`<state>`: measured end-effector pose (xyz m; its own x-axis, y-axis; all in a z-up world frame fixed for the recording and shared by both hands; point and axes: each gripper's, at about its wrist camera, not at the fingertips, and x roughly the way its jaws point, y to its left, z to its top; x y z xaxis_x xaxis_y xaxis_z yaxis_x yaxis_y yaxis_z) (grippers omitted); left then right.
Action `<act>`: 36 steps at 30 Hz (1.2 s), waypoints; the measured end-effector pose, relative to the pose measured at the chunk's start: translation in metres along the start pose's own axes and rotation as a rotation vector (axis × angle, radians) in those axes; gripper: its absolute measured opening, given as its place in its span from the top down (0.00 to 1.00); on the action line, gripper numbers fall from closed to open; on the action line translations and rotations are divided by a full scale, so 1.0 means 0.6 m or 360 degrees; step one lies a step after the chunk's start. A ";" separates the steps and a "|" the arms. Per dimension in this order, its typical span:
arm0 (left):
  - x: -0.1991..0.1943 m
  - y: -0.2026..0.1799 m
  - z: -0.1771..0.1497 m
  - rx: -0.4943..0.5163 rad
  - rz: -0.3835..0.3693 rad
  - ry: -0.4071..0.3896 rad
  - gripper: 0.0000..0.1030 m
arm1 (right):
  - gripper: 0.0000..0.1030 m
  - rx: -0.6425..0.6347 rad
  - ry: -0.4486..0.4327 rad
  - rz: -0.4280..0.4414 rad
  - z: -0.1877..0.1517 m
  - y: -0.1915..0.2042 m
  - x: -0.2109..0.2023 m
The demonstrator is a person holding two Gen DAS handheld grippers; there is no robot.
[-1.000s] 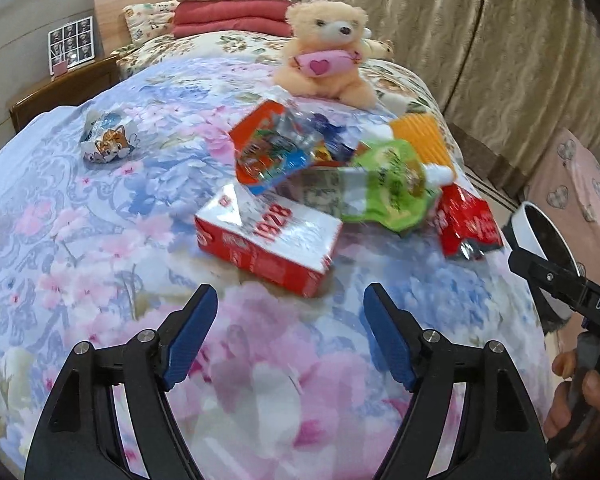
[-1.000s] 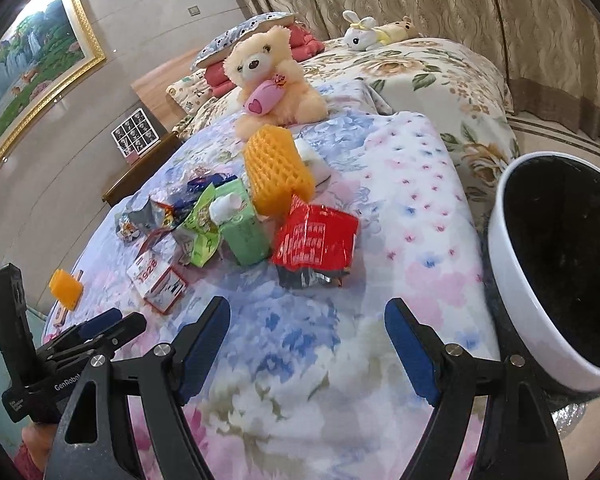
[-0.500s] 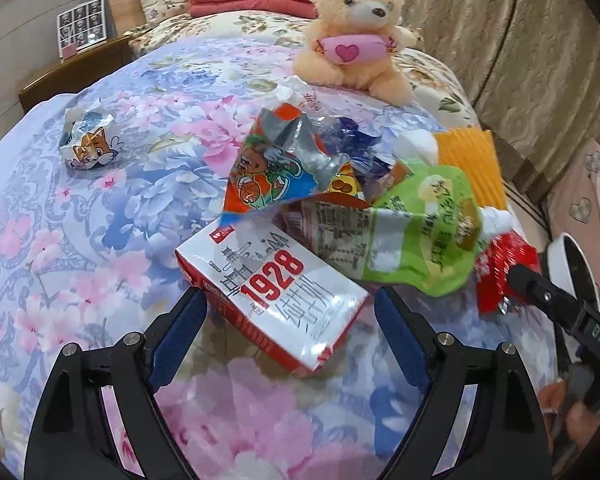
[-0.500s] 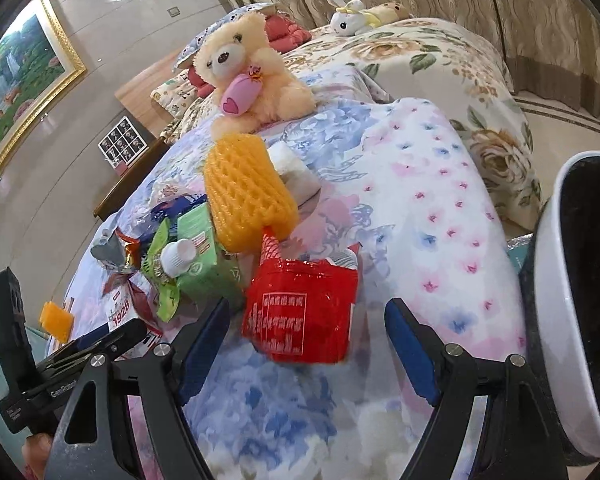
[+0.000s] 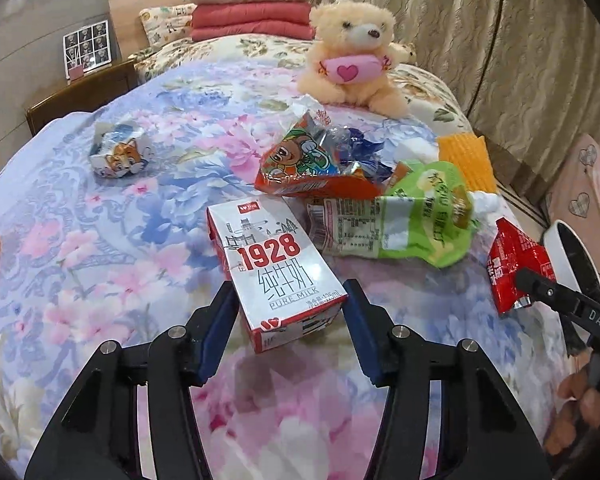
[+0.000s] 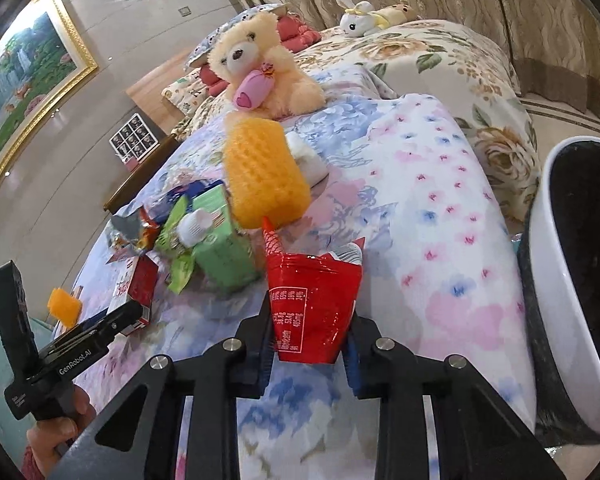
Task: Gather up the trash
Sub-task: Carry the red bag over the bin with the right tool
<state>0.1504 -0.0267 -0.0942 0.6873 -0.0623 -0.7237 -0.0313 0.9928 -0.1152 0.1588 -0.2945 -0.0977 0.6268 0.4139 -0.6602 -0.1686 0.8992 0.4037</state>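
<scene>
Half a second ago both sets of jaws stood wide with the trash lying ahead of them; now I have both closed in on something. My left gripper (image 5: 290,312) has its blue pads pressed against the two sides of the milk carton (image 5: 274,270), the white and red box marked 1928, near the front of the floral bedspread (image 5: 80,240). I judge it gripped, though from this view I cannot tell whether the carton is off the cover yet. My right gripper (image 6: 310,340) has clamped the red snack packet (image 6: 314,306); its crinkled body stands up between the pads, just left of the white bin (image 6: 556,280) that sits at the bed's right edge.

So two pieces are in hand at once, and the next step I expect is carrying them to the bin, the red packet first since it is nearest.

Farther in, more trash waits: the green pouch (image 5: 424,216) just right of the carton, the orange cartoon wrapper (image 5: 312,164) behind it, and a crumpled cat-print wrapper (image 5: 118,154) well apart on the left. The yellow sponge (image 6: 264,176) lies beyond the pile, and the teddy bear (image 5: 352,56) sits at the far end, not mine to collect.
</scene>
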 end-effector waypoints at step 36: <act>-0.132 -0.277 -0.064 0.0623 -0.0554 -0.0137 0.49 | 0.73 0.0136 -0.0229 -0.0188 -0.034 -0.125 -0.220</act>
<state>0.0731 -0.1909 -0.0437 0.6662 -0.4027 -0.6277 0.4712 0.8797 -0.0642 0.0734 -0.4136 -0.0537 0.7416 0.2763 -0.6113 -0.0264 0.9225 0.3850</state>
